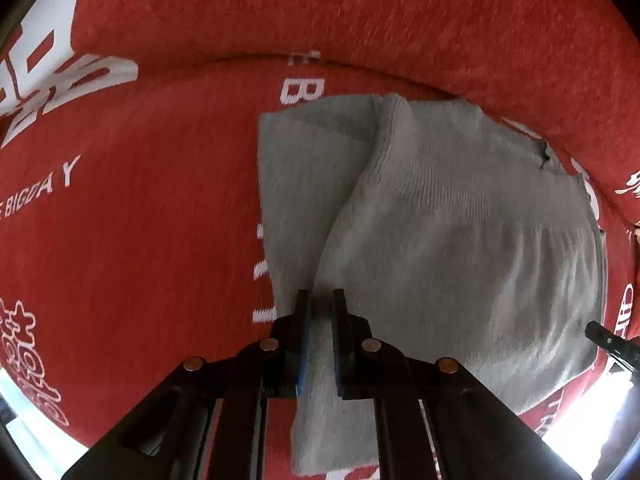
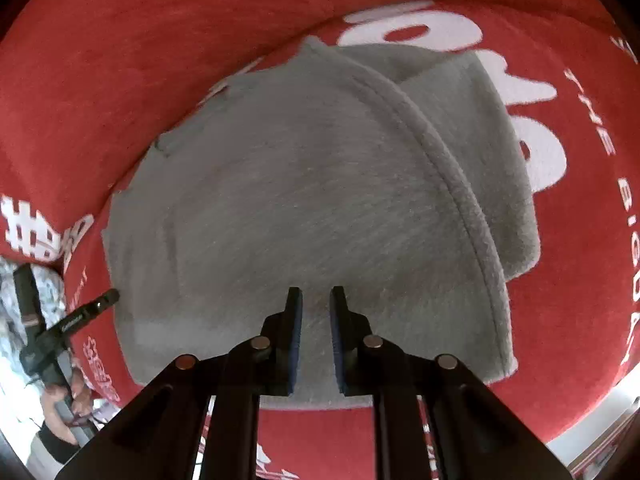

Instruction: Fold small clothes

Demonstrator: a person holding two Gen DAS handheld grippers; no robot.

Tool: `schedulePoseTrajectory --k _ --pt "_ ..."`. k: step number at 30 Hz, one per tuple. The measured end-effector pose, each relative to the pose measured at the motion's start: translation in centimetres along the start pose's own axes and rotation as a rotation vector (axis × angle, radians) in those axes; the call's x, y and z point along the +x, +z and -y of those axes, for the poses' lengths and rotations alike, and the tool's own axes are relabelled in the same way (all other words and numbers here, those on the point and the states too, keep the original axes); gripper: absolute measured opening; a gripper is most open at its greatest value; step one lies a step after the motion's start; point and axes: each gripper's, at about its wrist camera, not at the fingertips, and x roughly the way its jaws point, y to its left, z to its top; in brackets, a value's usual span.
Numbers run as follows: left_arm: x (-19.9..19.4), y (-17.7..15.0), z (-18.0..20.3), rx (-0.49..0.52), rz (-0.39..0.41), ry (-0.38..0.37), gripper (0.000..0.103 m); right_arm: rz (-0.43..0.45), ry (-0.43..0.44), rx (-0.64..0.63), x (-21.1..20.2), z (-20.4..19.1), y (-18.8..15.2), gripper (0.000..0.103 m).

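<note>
A small grey knit garment [image 1: 460,240] lies on a red cloth with white print [image 1: 140,220]. My left gripper [image 1: 320,300] is shut on a fold of the garment's left part; grey fabric runs between the fingers and hangs below them. In the right wrist view the same grey garment [image 2: 300,200] fills the middle, with a seam curving down its right side. My right gripper [image 2: 315,298] is narrowly closed over the garment's near edge, with grey fabric in the gap. The left gripper's tip [image 2: 108,298] shows at the left there.
The red cloth [image 2: 580,300] rises in a fold behind the garment [image 1: 400,20]. The person's hand [image 2: 64,400] and patterned sleeve are at the lower left of the right wrist view. The right gripper's tip [image 1: 600,334] shows at the right edge of the left wrist view.
</note>
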Motion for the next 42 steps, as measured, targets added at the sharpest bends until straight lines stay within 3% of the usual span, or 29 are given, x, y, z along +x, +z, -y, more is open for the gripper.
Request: schedulePoseTrajectory --k 4,5,6,7,8,14,18,22,32,38,42 --pt "-0.8 -0.9 -0.7 0.004 -0.007 0.011 0.011 -0.001 0.007 -0.008 -0.4 -0.8 -0.4 0.034" --pt "-1.1 -1.1 -1.0 -0.004 -0.008 0.02 0.022 -0.003 0.01 -0.008 -0.4 -0.9 -0.5 0.035" --pt "-1.1 -1.3 -1.0 -0.011 -0.009 0.024 0.043 -0.006 0.014 -0.009 -0.4 -1.1 -0.6 0.035" --pt "-1.4 -1.5 -1.4 -0.028 -0.003 0.029 0.098 -0.009 0.017 -0.013 -0.4 -1.4 -0.7 0.035" --pt "-2.1 -1.8 -1.6 -0.041 0.032 0.043 0.101 -0.011 0.021 -0.023 -0.4 -1.8 -0.9 0.035" --pt "-3.3 -3.2 -2.7 -0.032 0.054 0.061 0.102 -0.03 0.046 -0.082 -0.1 -4.2 -2.2 0.039" --pt "-3.3 -3.5 -3.0 -0.036 0.059 0.122 0.102 -0.046 0.084 -0.09 0.4 -5.6 -3.4 0.047" --pt "-3.5 -3.4 -3.7 -0.046 0.054 0.136 0.102 -0.068 0.143 -0.095 0.9 -6.9 -4.7 0.057" --pt "-2.0 -3.0 -3.7 -0.027 0.017 0.139 0.102 -0.122 0.267 -0.046 3.4 -9.2 -7.6 0.058" --pt "-1.4 -3.3 -4.8 -0.017 0.008 0.068 0.102 -0.165 0.299 -0.021 5.2 -10.2 -9.0 0.059" --pt "-1.9 -3.6 -5.3 -0.011 0.045 0.007 0.102 -0.18 0.326 -0.005 6.3 -11.1 -9.5 0.06"
